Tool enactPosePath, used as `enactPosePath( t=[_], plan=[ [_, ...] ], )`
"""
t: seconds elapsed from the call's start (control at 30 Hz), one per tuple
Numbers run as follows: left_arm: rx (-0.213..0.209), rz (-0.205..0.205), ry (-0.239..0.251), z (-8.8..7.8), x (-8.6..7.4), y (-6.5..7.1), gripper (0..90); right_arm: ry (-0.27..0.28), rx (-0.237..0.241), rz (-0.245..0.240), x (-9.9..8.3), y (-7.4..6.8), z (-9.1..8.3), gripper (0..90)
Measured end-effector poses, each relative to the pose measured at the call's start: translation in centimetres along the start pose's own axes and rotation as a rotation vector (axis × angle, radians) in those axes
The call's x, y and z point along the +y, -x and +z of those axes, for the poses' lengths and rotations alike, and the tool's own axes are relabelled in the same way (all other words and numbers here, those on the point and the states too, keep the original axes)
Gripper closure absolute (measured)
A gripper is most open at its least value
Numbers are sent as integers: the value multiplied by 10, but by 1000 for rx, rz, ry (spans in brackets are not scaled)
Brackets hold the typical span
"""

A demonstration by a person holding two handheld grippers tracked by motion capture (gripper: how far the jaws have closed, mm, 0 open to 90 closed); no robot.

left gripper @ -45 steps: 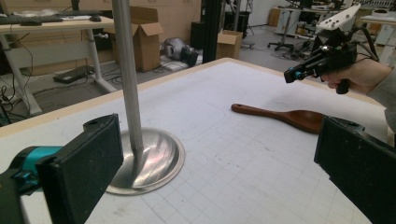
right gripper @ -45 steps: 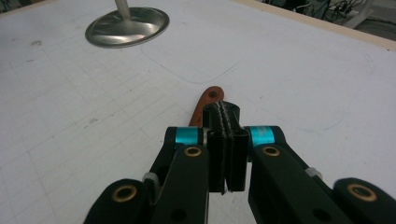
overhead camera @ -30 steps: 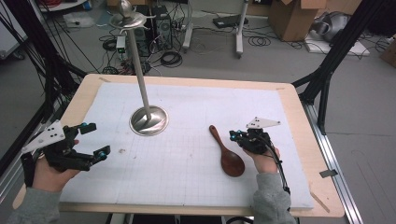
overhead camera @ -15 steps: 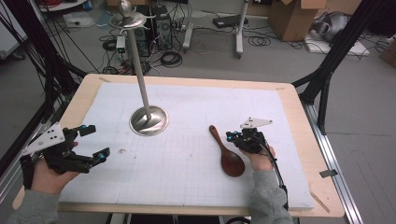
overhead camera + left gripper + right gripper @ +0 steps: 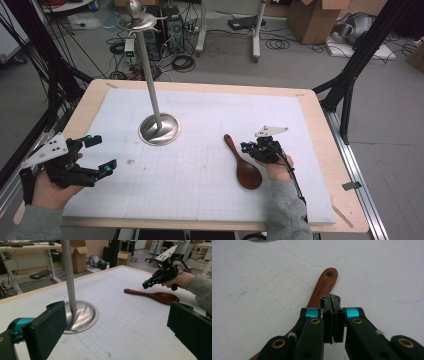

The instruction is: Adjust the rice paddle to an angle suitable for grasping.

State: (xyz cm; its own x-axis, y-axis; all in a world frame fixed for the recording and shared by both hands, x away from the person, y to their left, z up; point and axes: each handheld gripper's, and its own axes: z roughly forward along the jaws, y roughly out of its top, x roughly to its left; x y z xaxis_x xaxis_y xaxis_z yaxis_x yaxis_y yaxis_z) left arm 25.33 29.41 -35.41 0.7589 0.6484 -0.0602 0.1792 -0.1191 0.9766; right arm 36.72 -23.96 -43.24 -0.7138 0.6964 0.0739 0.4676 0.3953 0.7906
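Note:
A dark wooden spoon lies on the white mat, bowl toward me and handle pointing away. My right gripper hovers at the spoon's right side, shut, with nothing between its pads. In the right gripper view the closed jaws sit just over the spoon's handle; I cannot tell whether they touch it. My left gripper stands wide open near the table's left edge, holding nothing. From the left gripper view I see the spoon and the right gripper farther off.
A metal stand with a round base and a tall pole rises from the mat's back left. The white gridded mat covers a wooden table. Cables, boxes and frame legs lie on the floor beyond.
My right gripper has edged slightly left toward the spoon's handle. The left gripper and the spoon have stayed where they were.

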Motion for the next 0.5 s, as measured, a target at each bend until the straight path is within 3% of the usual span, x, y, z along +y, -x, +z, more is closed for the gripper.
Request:
enactPosePath(
  t=[0.27,0.5],
  plan=[
    [-9,-9,-20,1,-3,-1,31,-31,0,-9,-1,1,7,895],
    [9,-18,-11,-7,-4,-3,31,-67,-37,-15,1,1,15,895]
  ],
)
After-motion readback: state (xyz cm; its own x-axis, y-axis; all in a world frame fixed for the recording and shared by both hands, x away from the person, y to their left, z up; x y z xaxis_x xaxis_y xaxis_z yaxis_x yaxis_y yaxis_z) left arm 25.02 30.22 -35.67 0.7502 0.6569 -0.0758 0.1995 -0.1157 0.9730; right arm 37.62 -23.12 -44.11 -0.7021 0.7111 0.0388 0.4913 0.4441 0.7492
